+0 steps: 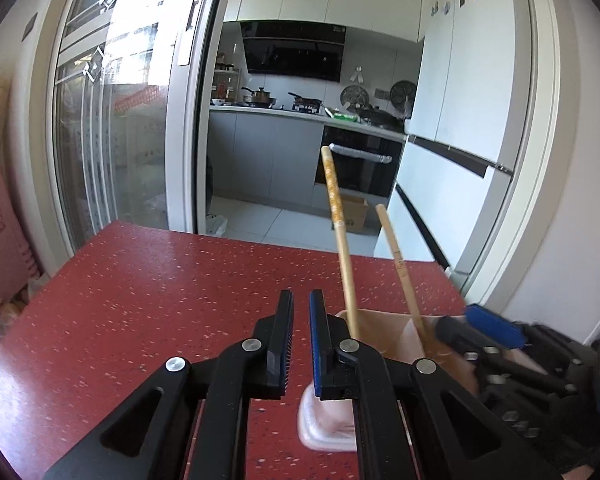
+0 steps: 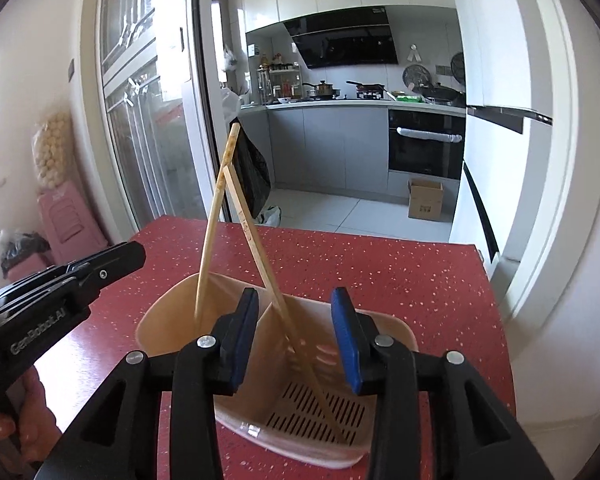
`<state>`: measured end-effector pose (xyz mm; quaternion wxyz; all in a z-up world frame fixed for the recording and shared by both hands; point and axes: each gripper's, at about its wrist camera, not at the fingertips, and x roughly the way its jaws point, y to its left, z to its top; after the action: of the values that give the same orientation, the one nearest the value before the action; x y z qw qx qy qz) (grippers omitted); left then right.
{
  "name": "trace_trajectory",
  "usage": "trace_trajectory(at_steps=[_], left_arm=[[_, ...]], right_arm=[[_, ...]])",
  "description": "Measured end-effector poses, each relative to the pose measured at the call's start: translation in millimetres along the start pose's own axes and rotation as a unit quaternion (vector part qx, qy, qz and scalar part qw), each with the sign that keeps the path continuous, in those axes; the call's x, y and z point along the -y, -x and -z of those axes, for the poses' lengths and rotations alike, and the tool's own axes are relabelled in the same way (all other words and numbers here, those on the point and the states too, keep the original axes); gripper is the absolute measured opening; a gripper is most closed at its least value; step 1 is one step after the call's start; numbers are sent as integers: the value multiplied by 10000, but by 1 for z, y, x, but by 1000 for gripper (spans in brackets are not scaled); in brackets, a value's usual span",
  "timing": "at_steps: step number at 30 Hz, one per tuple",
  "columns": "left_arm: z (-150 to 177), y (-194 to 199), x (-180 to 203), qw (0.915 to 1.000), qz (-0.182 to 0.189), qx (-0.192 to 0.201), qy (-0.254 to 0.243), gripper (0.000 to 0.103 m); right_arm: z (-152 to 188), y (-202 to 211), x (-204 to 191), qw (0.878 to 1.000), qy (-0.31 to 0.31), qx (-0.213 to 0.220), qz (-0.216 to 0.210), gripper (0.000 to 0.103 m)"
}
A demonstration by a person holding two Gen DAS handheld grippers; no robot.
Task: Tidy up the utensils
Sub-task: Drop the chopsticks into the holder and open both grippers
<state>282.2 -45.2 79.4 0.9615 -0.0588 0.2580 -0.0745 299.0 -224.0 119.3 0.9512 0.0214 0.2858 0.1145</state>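
two chopsticks stand in the pink holder, both claws empty.

the right claw [image 2: 296, 344] hovers over the holder [image 2: 396, 326], its jaws spread wide with nothing between them. the left claw [image 1: 301, 344] sits just to the holder's left, jaws apart by a narrow gap and also empty. one chopstick [image 2: 212, 224] leans in the left compartment, the other chopstick [image 2: 276, 300] slants into the right one with the slotted floor; their tops cross. the holder rests on the red table [image 2: 380, 264].
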Motion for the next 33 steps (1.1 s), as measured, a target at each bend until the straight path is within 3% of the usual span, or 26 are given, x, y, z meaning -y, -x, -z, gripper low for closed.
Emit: trace_trajectory(at_steps=[1, 2, 3, 10, 18, 22, 24, 26, 33], left_arm=[[-3, -1, -2, 10000, 15, -46, -1, 39], [-5, -3, -4, 9999, 62, -105, 17, 67], [-8, -6, -6, 9998, 74, -202, 52, 103], [-30, -34, -3, 9986, -59, -483, -184, 103], [-49, -77, 4, 9923, 573, -1078, -209, 103], [-52, -92, 14, 9886, 689, -1310, -279, 89], [-53, -98, 16, 9864, 790, -1430, -157, 58], [-54, -99, 17, 9855, 908, -1430, -99, 38], [-53, -57, 26, 9970, 752, -97, -170, 36]], right_arm=[[0, 4, 2, 10000, -38, 14, -5, 43], [0, 9, 4, 9999, -94, 32, -20, 44], [0, 13, 5, 9999, -136, 40, -25, 45], [2, 45, 22, 9986, -504, 105, -123, 45], [7, 72, 31, 9973, -692, 184, -173, 45], [10, 76, 34, 9964, -808, 161, -194, 45], [13, 79, 35, 9963, -824, 157, -197, 45], [15, 80, 35, 9964, -815, 146, -190, 45], [19, 79, 35, 9959, -882, 129, -169, 45]])
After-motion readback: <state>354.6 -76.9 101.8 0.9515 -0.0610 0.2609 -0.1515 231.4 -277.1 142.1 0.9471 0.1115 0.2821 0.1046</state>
